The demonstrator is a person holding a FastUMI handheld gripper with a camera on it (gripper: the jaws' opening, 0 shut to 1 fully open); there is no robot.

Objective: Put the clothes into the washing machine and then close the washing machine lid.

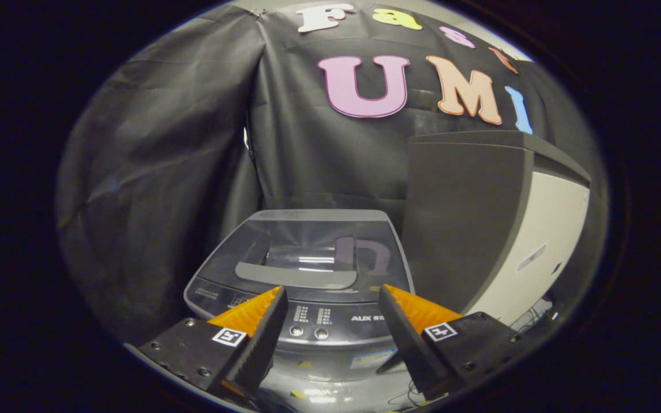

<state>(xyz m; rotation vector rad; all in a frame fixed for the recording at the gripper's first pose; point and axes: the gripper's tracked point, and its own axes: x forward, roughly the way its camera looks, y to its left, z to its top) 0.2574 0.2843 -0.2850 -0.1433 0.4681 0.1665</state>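
A small grey top-loading washing machine [313,269] stands ahead of me against the black cloth wall. Its glossy lid [307,244] lies flat and shut, with a grey handle bar [296,276] along its near edge. The control panel [319,316] with two round buttons faces me between the fingers. My gripper [333,295] hovers in front of and slightly above the panel, open, with nothing between its orange-and-black fingers [261,321]. No clothes are visible.
A taller dark grey and white appliance [479,229] stands right beside the washer on its right. Black cloth [164,172] hangs on the left and behind. Cables [528,318] lie low by the tall appliance's base.
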